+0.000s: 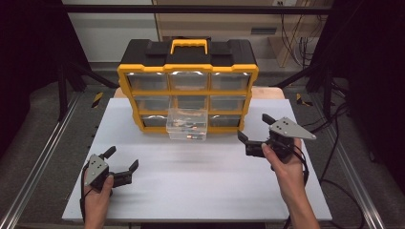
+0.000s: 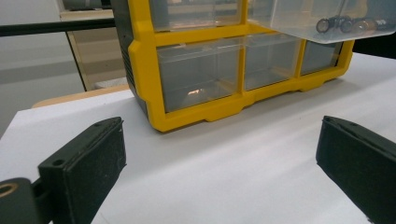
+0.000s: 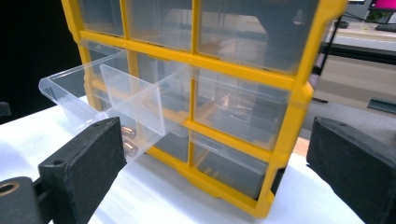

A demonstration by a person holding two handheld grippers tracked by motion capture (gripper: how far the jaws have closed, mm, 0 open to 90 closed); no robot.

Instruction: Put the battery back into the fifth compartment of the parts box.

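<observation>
A yellow and black plastic box of small drawers [image 1: 187, 86] stands at the back of the white table [image 1: 200, 186]. One clear plastic drawer [image 1: 187, 125] sticks out from the middle of the box. It has small metal parts [image 1: 190, 128] inside. The right gripper [image 1: 255, 129] is near the drawer, off to its right, with its jaws wide apart and empty. The left gripper [image 1: 123, 159] is well apart from the box, low on the table. Its jaws are wide apart too. Nothing lies between the grippers and the drawer.
</observation>
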